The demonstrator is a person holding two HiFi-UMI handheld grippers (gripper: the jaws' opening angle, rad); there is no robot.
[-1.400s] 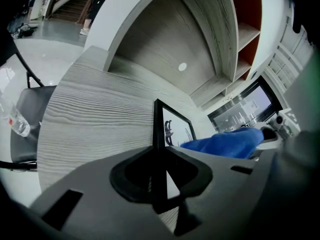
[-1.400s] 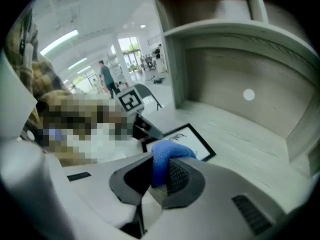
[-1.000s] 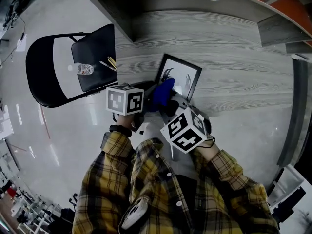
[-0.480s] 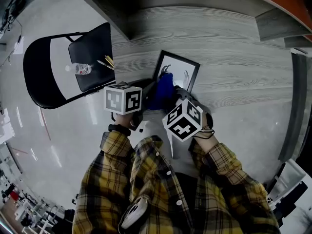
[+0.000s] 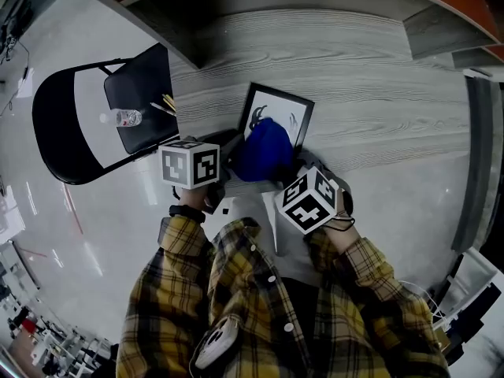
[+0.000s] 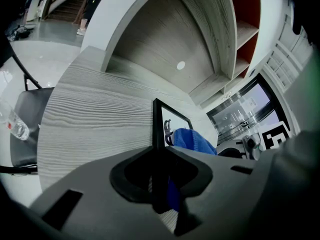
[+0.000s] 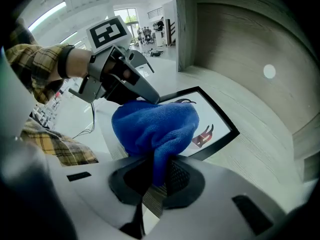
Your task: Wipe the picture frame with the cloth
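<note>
Two-handed hold at a grey wood-grain bench, read from near to far.

Nearest the camera are the two sleeves of the person's yellow plaid shirt [image 5: 236, 305], one arm to each tool. There are two tongs, and each carries one marker cube printed with black-and-white square patterns: the left cube [image 5: 189, 164] and the right cube [image 5: 309, 201]. The patterns hold no readable words.

The right tongs [image 7: 152, 171] are closed on a hanging fold of the single blue microfibre cloth [image 7: 152, 124]. The rest of the cloth bunches up ahead of them and sits over the near part of the picture.

The left tongs [image 6: 159, 184] are closed narrowly on the thin black edge of the picture frame [image 7: 210, 116], at its near left side. The right gripper view shows them just beside the cloth.

The one picture frame is black with a white sheet. Two small drawn figures show on it, one dark and one reddish, and part of the sheet is covered by the cloth. The frame rests on the bench [image 5: 378, 85], directly ahead of the person.

Behind the bench rises a curved wood-grain panel [image 7: 235, 39] with one white round disc [image 7: 269, 71] on it.

To the left, on the pale glossy floor [image 5: 102, 219], stands one black folding chair [image 5: 138, 105]. On its seat lie one clear water bottle [image 5: 122, 118], its label too small to read, and a few thin yellowish sticks [image 5: 168, 103] whose number cannot be told.
</note>
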